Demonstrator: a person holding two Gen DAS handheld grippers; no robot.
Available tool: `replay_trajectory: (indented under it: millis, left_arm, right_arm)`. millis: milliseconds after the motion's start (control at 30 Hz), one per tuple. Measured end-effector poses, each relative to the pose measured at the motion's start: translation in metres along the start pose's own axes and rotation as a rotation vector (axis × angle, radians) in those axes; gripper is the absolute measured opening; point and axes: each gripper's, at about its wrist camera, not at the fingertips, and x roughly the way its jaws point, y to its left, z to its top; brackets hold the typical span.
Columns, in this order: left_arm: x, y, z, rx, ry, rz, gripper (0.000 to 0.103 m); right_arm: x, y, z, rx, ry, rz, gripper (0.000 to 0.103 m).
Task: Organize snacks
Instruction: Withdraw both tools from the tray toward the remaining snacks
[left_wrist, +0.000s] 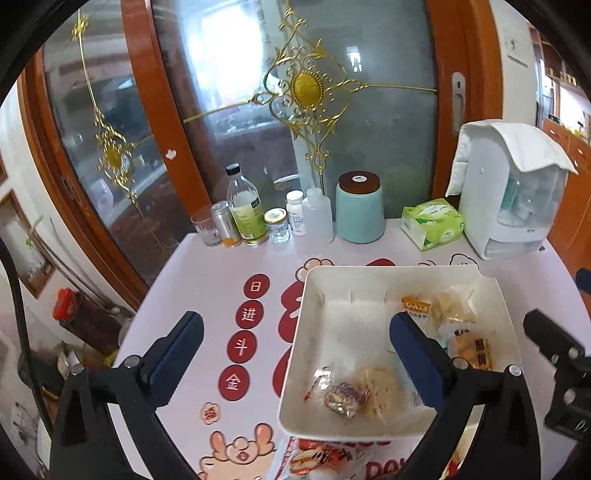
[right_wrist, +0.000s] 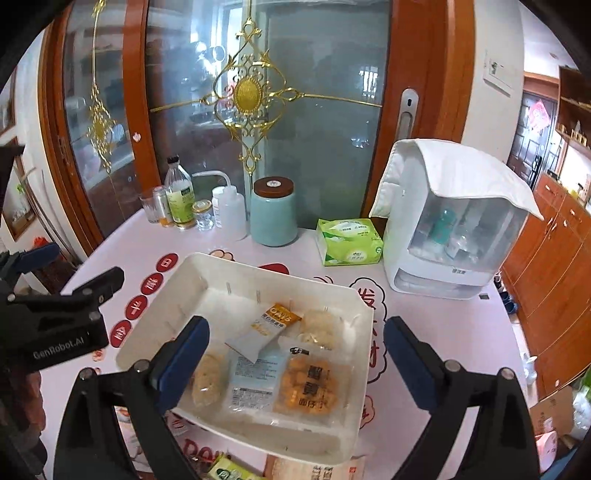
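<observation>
A white plastic tray (left_wrist: 306, 332) (right_wrist: 207, 269) sits on the table and holds several wrapped snacks: a foil-wrapped candy (left_wrist: 341, 398), a pale round cake (left_wrist: 380, 387) (right_wrist: 207, 376), an orange-topped sachet (left_wrist: 415, 308) (right_wrist: 269, 326), and an orange cracker pack (left_wrist: 472, 352) (right_wrist: 306, 387). My left gripper (left_wrist: 295, 354) is open and empty, above the tray's left edge. My right gripper (right_wrist: 295, 354) is open and empty, above the tray's front. More snack packets lie in front of the tray (left_wrist: 321, 458) (right_wrist: 314, 469).
At the back of the table stand bottles and jars (left_wrist: 247, 210) (right_wrist: 179, 199), a teal canister (left_wrist: 359, 208) (right_wrist: 274, 212), a green tissue pack (left_wrist: 432, 223) (right_wrist: 349, 242) and a white appliance with a cloth on it (left_wrist: 509, 192) (right_wrist: 458, 218). A glass door is behind.
</observation>
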Motion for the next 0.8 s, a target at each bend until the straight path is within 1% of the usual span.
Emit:
replay_trajectory:
  millis: [200, 300, 433, 533, 633, 700, 800]
  left_arm:
    - [-0.042, 0.002, -0.011, 0.038, -0.031, -0.001, 0.100]
    - [-0.066, 0.006, -0.020, 0.055, -0.046, -0.003, 0.100]
    - [-0.093, 0.013, -0.036, 0.073, -0.062, -0.001, 0.100]
    - [-0.112, 0.022, -0.052, 0.069, -0.066, -0.017, 0.101]
    - [-0.126, 0.028, -0.072, 0.066, -0.053, -0.046, 0.101]
    - [-0.131, 0.030, -0.088, 0.073, -0.041, -0.066, 0.101]
    - [-0.137, 0.029, -0.117, 0.106, -0.020, -0.096, 0.101]
  right_arm:
    - [-0.040, -0.006, -0.007, 0.041, -0.043, 0.021, 0.096]
    - [-0.066, -0.007, -0.012, 0.047, -0.086, 0.008, 0.096]
    - [-0.099, -0.002, -0.023, 0.007, -0.139, -0.026, 0.096]
    - [-0.125, 0.003, -0.037, -0.020, -0.199, -0.043, 0.096]
    - [-0.150, 0.003, -0.055, 0.003, -0.268, -0.042, 0.096]
    - [-0.160, 0.005, -0.067, 0.008, -0.266, -0.038, 0.096]
    - [-0.161, 0.009, -0.084, -0.013, -0.208, -0.038, 0.096]
